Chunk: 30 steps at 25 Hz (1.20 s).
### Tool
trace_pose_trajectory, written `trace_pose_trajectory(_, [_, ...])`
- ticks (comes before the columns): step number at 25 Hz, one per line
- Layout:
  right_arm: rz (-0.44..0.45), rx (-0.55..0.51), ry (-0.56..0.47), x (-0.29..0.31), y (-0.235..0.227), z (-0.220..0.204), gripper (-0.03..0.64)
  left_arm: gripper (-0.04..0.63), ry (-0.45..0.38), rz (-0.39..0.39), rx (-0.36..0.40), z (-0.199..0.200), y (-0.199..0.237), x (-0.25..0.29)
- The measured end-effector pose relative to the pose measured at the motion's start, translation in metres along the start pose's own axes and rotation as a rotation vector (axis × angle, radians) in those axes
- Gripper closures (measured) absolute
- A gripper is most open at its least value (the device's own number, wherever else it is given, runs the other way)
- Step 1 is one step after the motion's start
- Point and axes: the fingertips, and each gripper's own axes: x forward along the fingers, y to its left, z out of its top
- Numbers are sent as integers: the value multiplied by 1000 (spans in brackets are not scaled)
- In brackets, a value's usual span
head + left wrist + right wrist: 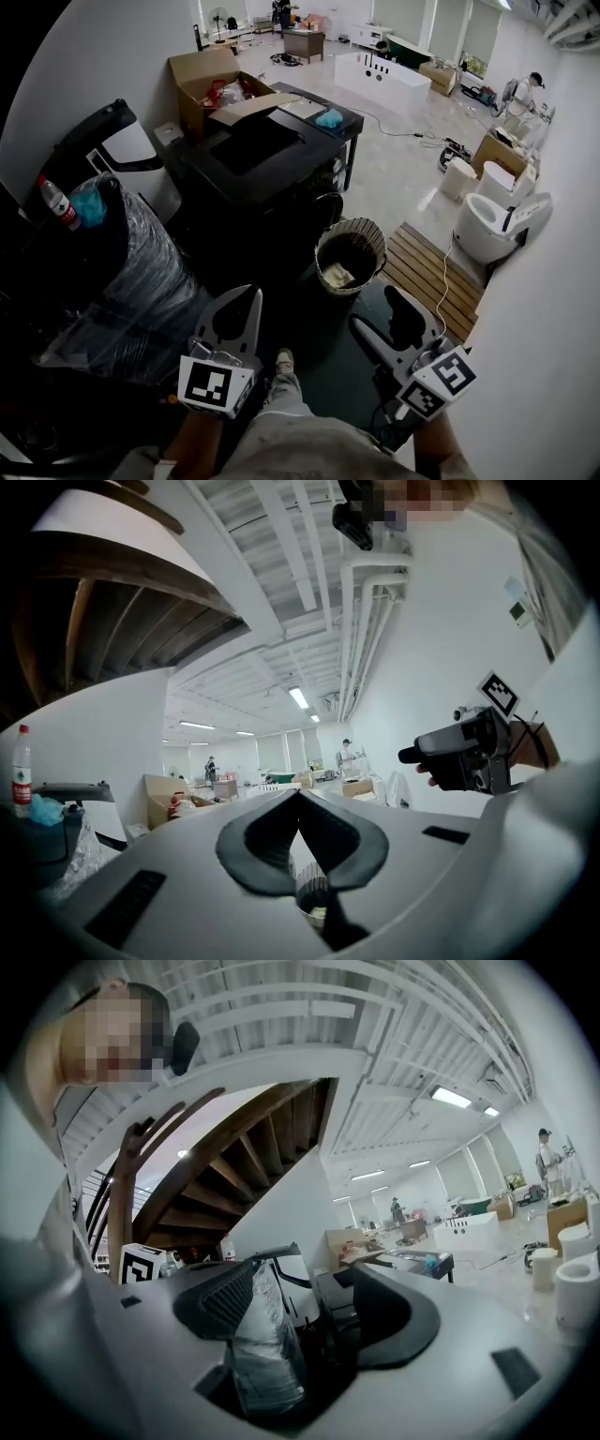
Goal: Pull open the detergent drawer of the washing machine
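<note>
No detergent drawer can be made out in any view. A bulky thing wrapped in clear plastic (141, 272) stands at the left, and it also shows beyond the right jaws (258, 1335). My left gripper (253, 298) is low in the head view, held level, its fingertips touching with nothing between them (298, 795). At the lower right, my right gripper (377, 309) stands open and empty (302, 1283). It also appears from the side in the left gripper view (464, 750).
A black cabinet (258, 155) stands ahead with an open cardboard box (202, 80) behind it. A wicker basket (352, 251) sits on the floor beside a slatted wooden mat (427, 274). Toilets (487, 225) line the right wall. A red-labelled bottle (56, 202) stands at the left.
</note>
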Motion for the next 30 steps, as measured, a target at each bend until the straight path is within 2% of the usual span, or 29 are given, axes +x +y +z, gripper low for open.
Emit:
trace_pose_trajectory(4, [12, 102, 25, 67, -25, -11, 287, 580, 24, 9, 10, -19, 54, 37])
trace_pose_trajectory(10, [23, 268, 53, 168, -66, -33, 279, 580, 91, 0, -17, -51, 123, 97])
trace_pose_trajectory(16, [13, 389, 88, 254, -98, -65, 259, 580, 159, -8, -13, -93, 181, 145])
trace_pose_trajectory(22, [-11, 528, 110, 316, -127, -109, 239, 580, 190, 9, -23, -127, 226, 178])
trace_pose_trajectory(26, [-18, 646, 75, 345, -149, -134, 238, 580, 189, 47, -87, -155, 249, 193])
trace_pose_trajectory(30, [-34, 745, 93, 368, -173, -174, 232, 580, 217, 66, -107, -179, 262, 206])
